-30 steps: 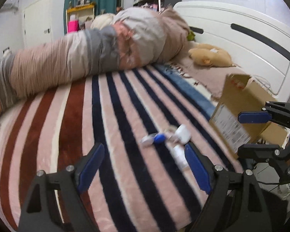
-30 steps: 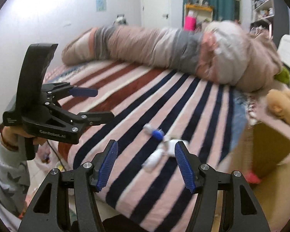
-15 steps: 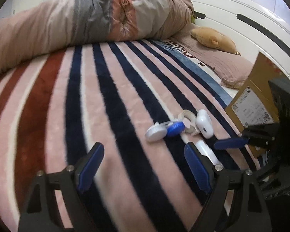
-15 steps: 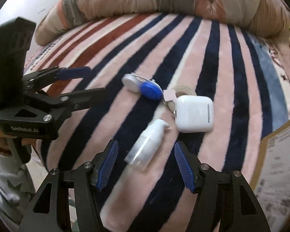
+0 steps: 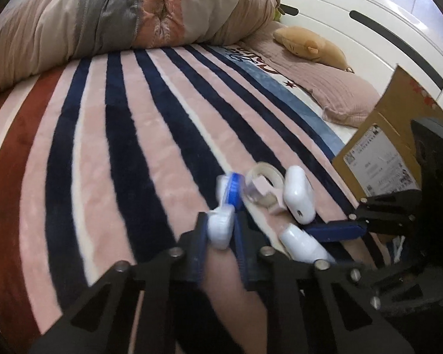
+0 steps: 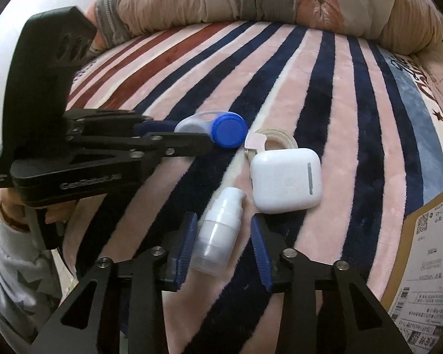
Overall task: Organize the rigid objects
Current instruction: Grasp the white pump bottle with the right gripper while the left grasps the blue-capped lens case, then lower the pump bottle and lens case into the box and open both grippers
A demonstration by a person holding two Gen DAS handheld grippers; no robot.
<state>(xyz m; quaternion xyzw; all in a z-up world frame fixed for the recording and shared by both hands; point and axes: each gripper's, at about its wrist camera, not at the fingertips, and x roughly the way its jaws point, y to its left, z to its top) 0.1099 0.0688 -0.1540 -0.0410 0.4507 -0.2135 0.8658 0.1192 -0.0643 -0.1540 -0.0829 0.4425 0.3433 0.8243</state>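
Note:
Small items lie on a striped blanket (image 5: 103, 153). My left gripper (image 5: 220, 230) is shut on the white end of a blue-and-white contact lens case (image 5: 221, 224); the case also shows in the right wrist view (image 6: 218, 129). Next to it lie a clear tape roll (image 6: 276, 138) and a white earbud case (image 6: 286, 180), which also shows in the left wrist view (image 5: 298, 194). My right gripper (image 6: 224, 242) is open, its jaws on either side of a small white pump bottle (image 6: 218, 236) lying on the blanket, with gaps left.
A cardboard box (image 5: 389, 147) with a shipping label stands at the bed's right edge; it also shows in the right wrist view (image 6: 428, 265). A rolled duvet (image 5: 118, 14) lies across the far side. A plush toy (image 5: 310, 47) rests on a pillow by the white headboard.
Both grippers moved down and forward to the items. The left gripper closed on the contact lens case. The right gripper narrowed around the pump bottle.

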